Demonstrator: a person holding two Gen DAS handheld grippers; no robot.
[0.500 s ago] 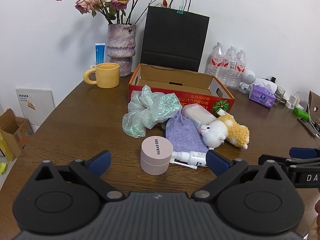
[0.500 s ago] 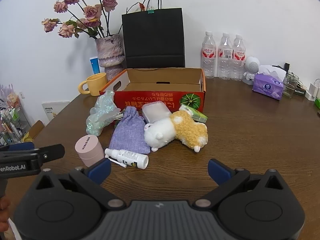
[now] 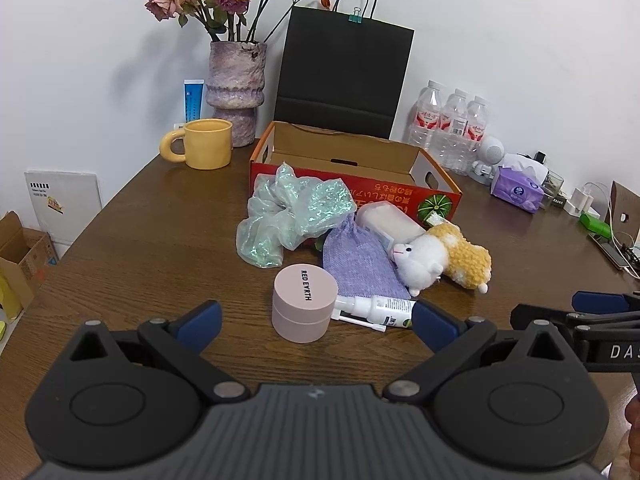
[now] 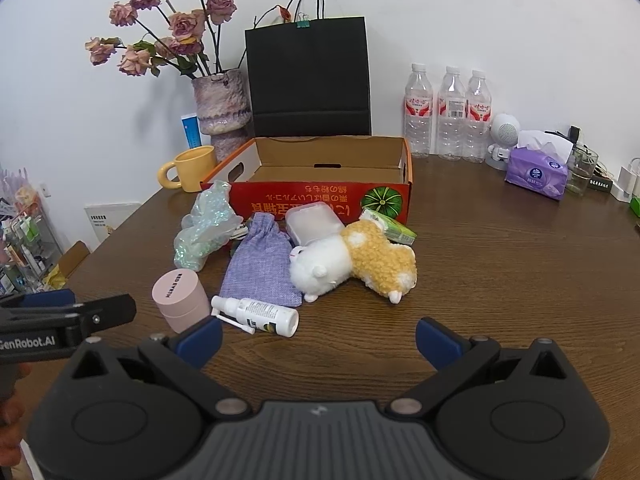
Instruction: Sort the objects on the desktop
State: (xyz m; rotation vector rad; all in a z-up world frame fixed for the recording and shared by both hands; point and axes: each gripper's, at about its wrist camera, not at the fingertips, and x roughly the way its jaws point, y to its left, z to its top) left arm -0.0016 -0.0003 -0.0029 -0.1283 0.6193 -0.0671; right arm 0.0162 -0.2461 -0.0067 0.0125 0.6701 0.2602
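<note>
Cardboard is all your red box (image 4: 320,200) shows inside, so by my reading no sorting is done yet. From your left gripper (image 3: 316,322), the pink jar (image 3: 304,302) sits at 12 o'clock, spray bottle (image 3: 380,308) at 1, purple pouch (image 3: 356,260), plush alpaca (image 3: 440,258) and iridescent bag (image 3: 292,212) beyond. Your left gripper and right gripper (image 4: 318,338) are both spread wide, holding nothing.

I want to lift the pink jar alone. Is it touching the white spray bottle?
Cannot tell. In the left wrist view the spray bottle's nozzle end runs behind the pink jar; in the right wrist view no clear gap shows between them either.
</note>
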